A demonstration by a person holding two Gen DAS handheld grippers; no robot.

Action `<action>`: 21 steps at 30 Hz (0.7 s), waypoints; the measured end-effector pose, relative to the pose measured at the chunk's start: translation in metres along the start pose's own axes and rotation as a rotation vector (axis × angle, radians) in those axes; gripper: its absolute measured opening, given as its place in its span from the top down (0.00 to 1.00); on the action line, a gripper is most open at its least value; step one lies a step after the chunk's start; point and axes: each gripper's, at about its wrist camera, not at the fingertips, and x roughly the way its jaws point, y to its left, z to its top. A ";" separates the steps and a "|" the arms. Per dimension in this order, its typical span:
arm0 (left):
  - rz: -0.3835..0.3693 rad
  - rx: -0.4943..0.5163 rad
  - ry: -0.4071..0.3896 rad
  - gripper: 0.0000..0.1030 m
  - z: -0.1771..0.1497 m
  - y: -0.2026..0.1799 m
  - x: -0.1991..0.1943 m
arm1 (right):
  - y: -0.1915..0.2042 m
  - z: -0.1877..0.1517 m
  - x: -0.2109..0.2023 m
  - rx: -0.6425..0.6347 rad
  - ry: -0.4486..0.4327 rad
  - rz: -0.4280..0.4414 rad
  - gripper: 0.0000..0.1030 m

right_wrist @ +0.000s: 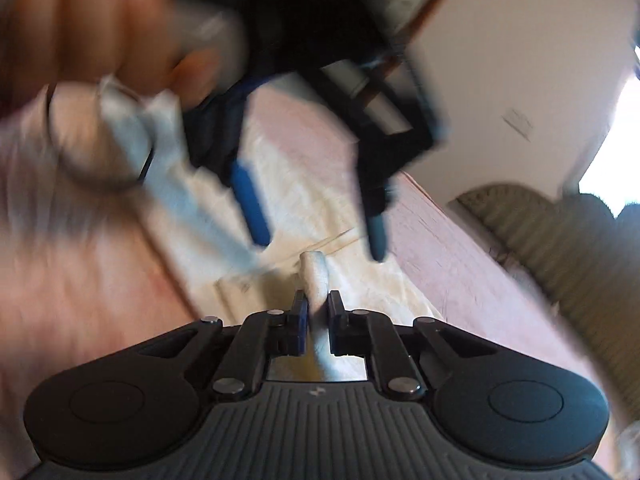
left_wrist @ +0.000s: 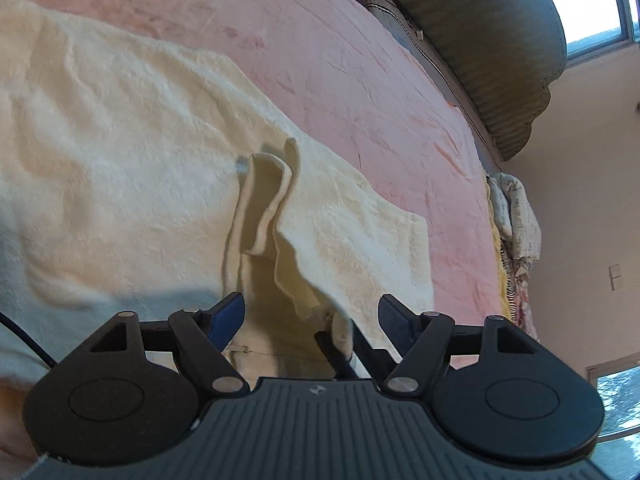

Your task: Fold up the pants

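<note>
Cream fleece pants [left_wrist: 120, 152] lie spread on a pink bed cover [left_wrist: 340, 60]. In the left wrist view my left gripper [left_wrist: 312, 316] is open, its blue pads wide apart, just above a lifted fold of the pants [left_wrist: 276, 208]. The right gripper's tips [left_wrist: 340, 344] show between the jaws, pinching cloth. In the right wrist view my right gripper [right_wrist: 318, 308] is shut on a fold of the pants [right_wrist: 316, 276]. The left gripper [right_wrist: 316, 216], open and blurred, hovers right in front of it, held by a hand [right_wrist: 80, 32].
An olive padded headboard [left_wrist: 500, 60] runs along the bed's far edge, with a window [left_wrist: 592, 8] behind it. Patterned bedding [left_wrist: 516, 224] hangs at the bed's right side. A pale wall [right_wrist: 500, 60] stands beyond the bed.
</note>
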 end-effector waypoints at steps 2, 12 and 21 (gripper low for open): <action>-0.047 -0.051 0.020 0.26 0.005 0.004 0.013 | -0.022 0.001 -0.007 0.110 -0.020 0.037 0.91; -0.030 -0.132 -0.034 0.90 0.012 0.019 0.038 | -0.043 0.001 -0.016 0.272 -0.047 0.165 0.91; 0.055 -0.018 -0.145 0.99 -0.003 0.009 0.005 | -0.062 -0.012 0.019 0.374 0.138 0.053 0.90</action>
